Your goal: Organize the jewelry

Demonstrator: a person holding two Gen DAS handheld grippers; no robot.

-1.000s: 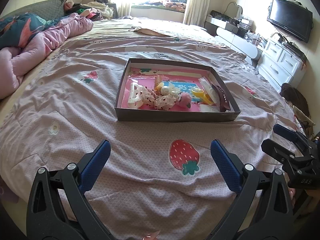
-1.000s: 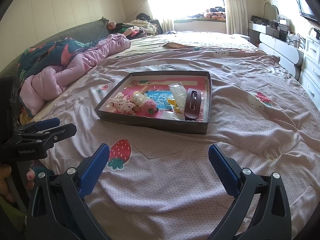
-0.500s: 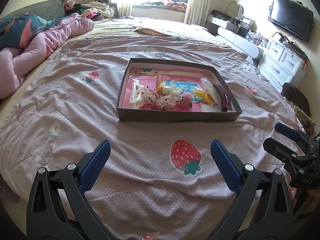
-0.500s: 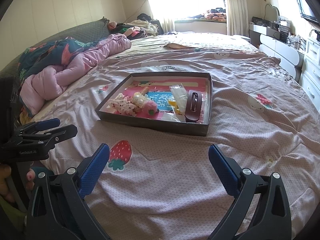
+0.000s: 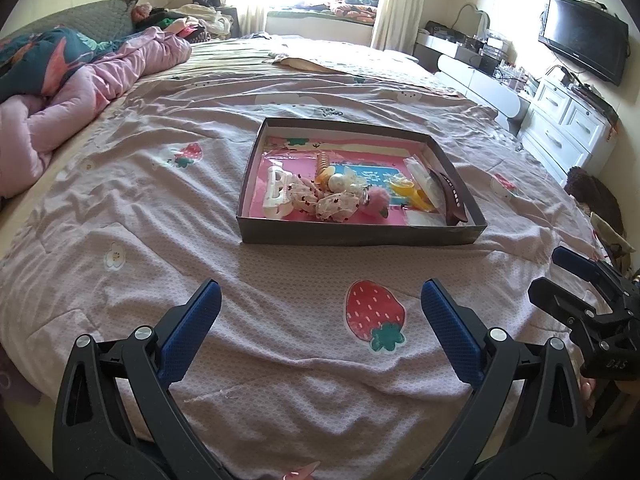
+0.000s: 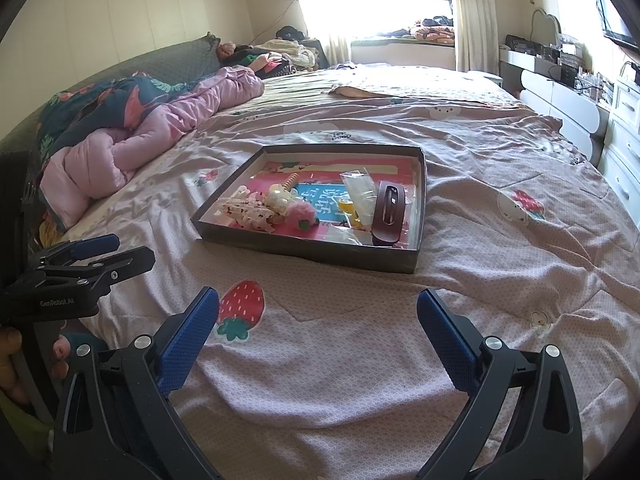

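A shallow dark box (image 5: 352, 235) (image 6: 304, 254) sits on the bed, holding hair accessories: a white claw clip (image 5: 276, 191), patterned scrunchies (image 5: 336, 206) (image 6: 250, 210), a pink pompom (image 5: 376, 200) (image 6: 299, 213), a brown claw clip (image 5: 450, 196) (image 6: 387, 213), a clear bag (image 6: 360, 192) and yellow pieces (image 5: 408, 191). My left gripper (image 5: 320, 320) is open and empty, well short of the box. My right gripper (image 6: 318, 324) is open and empty, also short of it. Each gripper shows at the edge of the other's view.
The bed has a pink quilt with strawberry prints (image 5: 374, 314) (image 6: 240, 306). A bundled pink duvet (image 5: 60, 112) (image 6: 132, 148) lies at the left. White drawers (image 5: 568, 136) and a wall TV (image 5: 582, 36) stand at the right.
Both grippers have crept slightly forward toward the box, so it looks a little nearer. Both stay open and empty.
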